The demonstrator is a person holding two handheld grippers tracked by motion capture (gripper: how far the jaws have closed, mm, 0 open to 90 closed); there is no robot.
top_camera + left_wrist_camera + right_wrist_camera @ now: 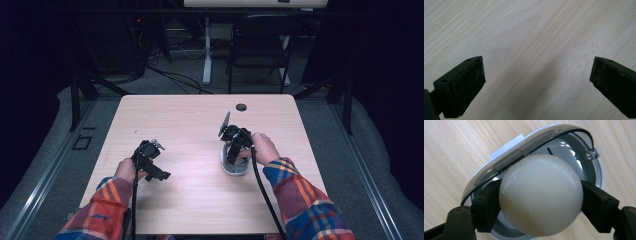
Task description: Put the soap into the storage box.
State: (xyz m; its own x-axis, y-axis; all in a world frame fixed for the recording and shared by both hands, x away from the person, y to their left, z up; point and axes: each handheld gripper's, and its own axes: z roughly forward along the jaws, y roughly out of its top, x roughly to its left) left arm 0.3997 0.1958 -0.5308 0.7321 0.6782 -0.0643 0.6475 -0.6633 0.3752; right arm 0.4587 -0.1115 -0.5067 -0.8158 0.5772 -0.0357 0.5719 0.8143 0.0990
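The right gripper (540,202) has its jaws closed on a smooth cream-white ball (540,195), held over a round grey dish with a raised clear lid (499,166) on the pale wooden table (190,120). The ball hides most of the dish interior. The left gripper (537,82) is wide open and empty above bare wood; its right jaw is cut off at the frame edge.
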